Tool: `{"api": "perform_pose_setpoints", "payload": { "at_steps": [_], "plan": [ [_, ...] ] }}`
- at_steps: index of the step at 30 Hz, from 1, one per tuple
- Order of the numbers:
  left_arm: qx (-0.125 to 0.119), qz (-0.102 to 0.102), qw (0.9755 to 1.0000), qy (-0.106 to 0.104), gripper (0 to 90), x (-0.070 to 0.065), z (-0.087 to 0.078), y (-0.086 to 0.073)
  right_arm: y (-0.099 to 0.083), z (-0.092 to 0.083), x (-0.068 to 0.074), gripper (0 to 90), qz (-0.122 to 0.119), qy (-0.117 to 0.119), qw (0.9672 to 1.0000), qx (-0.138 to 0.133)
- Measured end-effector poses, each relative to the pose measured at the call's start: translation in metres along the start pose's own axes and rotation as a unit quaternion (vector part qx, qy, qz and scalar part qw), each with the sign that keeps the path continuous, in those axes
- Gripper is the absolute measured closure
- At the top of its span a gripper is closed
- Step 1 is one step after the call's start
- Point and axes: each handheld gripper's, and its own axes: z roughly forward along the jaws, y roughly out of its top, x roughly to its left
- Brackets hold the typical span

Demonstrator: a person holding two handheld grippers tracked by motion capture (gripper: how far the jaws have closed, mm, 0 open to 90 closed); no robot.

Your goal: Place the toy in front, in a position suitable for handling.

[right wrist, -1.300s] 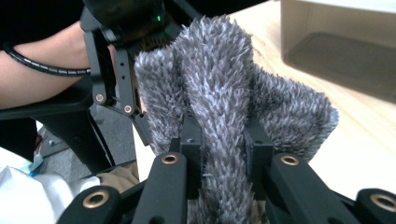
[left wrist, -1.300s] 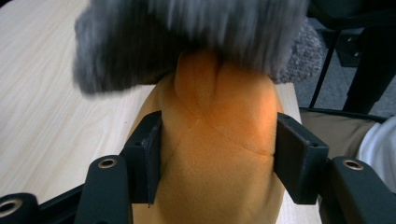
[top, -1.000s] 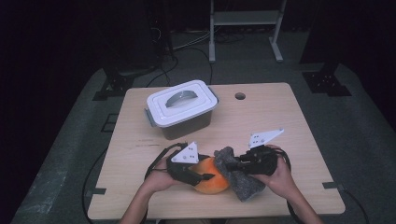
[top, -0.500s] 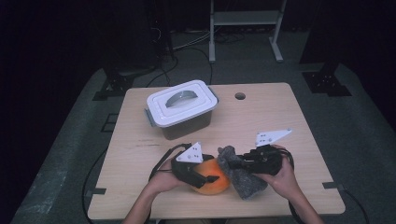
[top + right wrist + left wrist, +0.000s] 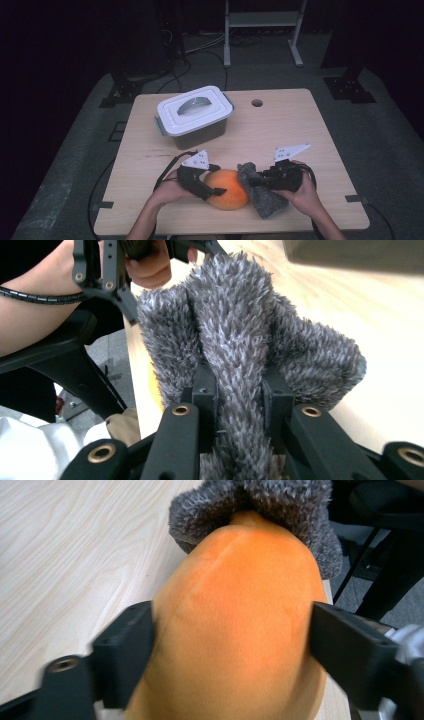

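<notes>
An orange plush ball (image 5: 229, 189) lies near the table's front edge. My left gripper (image 5: 219, 179) straddles its left side. In the left gripper view its jaws (image 5: 232, 630) have just been opening, and both pads still touch the ball's (image 5: 235, 605) flanks. A grey fuzzy cloth (image 5: 263, 199) lies against the ball's right side, draped over its far end (image 5: 260, 505). My right gripper (image 5: 252, 182) is shut on a fold of that cloth (image 5: 240, 340), pinched between the two pads (image 5: 206, 390).
A lidded plastic box (image 5: 194, 116) with a handle stands at the table's back left. A round cable hole (image 5: 257, 103) is at the back middle. The table's (image 5: 300, 130) front edge lies just below both hands, with floor and chair legs beyond it.
The left jaws have spread wider around the orange ball. The right gripper has drawn the grey cloth a little down and to the right, so more of the ball is uncovered.
</notes>
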Motion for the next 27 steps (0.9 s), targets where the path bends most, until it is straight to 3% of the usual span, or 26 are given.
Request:
{"api": "perform_pose_setpoints", "payload": {
  "at_steps": [6, 11, 13, 18, 22, 23, 27],
  "plan": [
    [-0.005, -0.007, 1.0, 0.0, 24.7, 0.002, 0.0, -0.003, -0.016, 0.002, -0.006, 73.3, 0.018, -0.002, 0.9997, 0.017],
    [-0.006, -0.015, 0.9999, 0.003, 24.3, 0.003, -0.001, -0.004, -0.027, 0.004, -0.009, 73.4, 0.027, -0.012, 0.9982, 0.052],
    [-0.005, -0.015, 0.9999, 0.005, 24.4, 0.003, -0.001, -0.003, -0.026, 0.0, -0.009, 73.7, 0.03, -0.011, 0.9984, 0.046],
    [-0.007, -0.008, 0.9999, 0.012, 23.3, -0.002, 0.004, 0.001, -0.009, -0.013, -0.001, 73.8, 0.01, -0.014, 0.9997, 0.014],
    [-0.002, 0.009, 0.9998, 0.018, 21.8, -0.009, 0.009, 0.006, 0.018, -0.019, 0.013, 73.8, -0.024, -0.018, 0.9995, -0.012],
    [0.002, 0.02, 0.9996, 0.02, 21.7, -0.013, 0.011, 0.009, 0.024, -0.019, 0.016, 73.8, -0.031, -0.019, 0.9993, -0.013],
    [0.001, 0.024, 0.9994, 0.024, 21.4, -0.016, 0.013, 0.01, 0.034, -0.013, 0.021, 73.8, -0.046, -0.022, 0.9987, -0.004]
  ]
}}
